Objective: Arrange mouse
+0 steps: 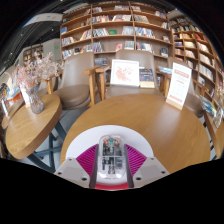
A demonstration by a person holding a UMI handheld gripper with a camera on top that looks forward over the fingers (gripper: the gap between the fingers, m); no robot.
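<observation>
A clear, see-through computer mouse with its circuit board showing sits between my gripper's two fingers. Both magenta pads press against its sides, so the gripper is shut on it. The mouse is held above the near edge of a round wooden table, which spreads out just beyond the fingers.
A second round wooden table with a vase of flowers stands to the left. A white sign stands on the right of the near table. Chairs, a display board and tall bookshelves fill the back.
</observation>
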